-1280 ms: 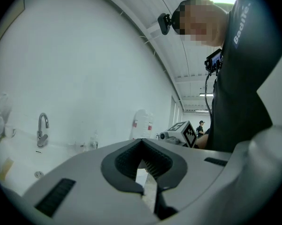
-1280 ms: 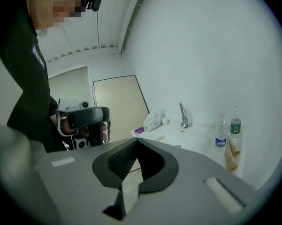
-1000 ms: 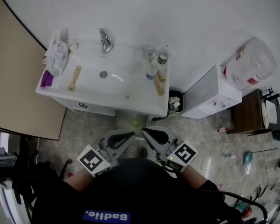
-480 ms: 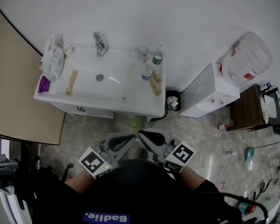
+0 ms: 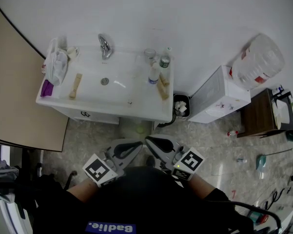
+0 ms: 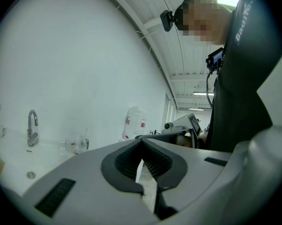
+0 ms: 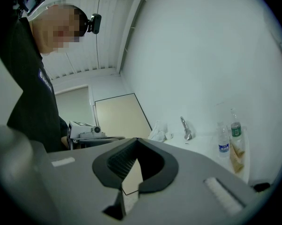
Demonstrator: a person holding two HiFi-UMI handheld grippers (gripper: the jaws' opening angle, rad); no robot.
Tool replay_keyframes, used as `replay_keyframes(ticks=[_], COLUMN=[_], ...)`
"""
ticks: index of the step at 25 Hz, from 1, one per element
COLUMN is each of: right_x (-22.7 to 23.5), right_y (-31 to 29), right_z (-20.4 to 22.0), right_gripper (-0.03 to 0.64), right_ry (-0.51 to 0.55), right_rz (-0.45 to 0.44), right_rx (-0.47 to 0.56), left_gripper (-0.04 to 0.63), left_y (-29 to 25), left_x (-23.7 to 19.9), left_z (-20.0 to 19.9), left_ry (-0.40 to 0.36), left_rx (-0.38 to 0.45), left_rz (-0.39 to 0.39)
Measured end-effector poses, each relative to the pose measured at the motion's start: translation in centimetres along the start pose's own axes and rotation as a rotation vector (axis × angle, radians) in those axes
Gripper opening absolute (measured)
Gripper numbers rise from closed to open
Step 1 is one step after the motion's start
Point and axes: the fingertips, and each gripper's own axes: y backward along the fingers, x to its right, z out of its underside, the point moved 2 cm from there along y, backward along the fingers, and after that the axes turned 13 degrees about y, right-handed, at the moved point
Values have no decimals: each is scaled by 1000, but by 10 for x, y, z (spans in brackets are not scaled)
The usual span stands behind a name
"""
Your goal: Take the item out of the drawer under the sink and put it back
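Position: the left gripper and the right gripper are held in front of the sink, close to the person's dark torso and well apart from the sink's front edge. Their tips point toward the sink and lie just beside each other.

Fingers: the left fingers are seen clenched, meeting at the tips with nothing gripped. The right fingers are likewise clenched and empty.

Clearances: a strip of tiled floor is noted between the sink's front edge and both grippers; one small greenish object lies on it. A beige door leaf stands close to the sink's left end. A waste bin is set just beside the sink's right front corner. Further right of the sink a white water dispenser with a large jug is recorded, then a small brown table.

Task item: the drawer front is seen directly under the sink's front edge. It is white, fitted with a small dark handle, and shut flush. The item inside cannot be seen from any view.

Sink surface: a faucet at the back, a plastic bag at the left end, a wooden brush beside the basin, and bottles at the right end.
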Motion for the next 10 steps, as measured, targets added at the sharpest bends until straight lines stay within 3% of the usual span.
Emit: replay_keyframes(ticks=[10], right_x=[-2], right_y=[3], right_z=[3], right_gripper=[0], right_ry=[5], right_rz=[22], right_rx=[-14], left_gripper=[5], left_y=[4], left_x=[1], left_z=[2], left_ry=[-7], left_rx=[10], left_rz=[1])
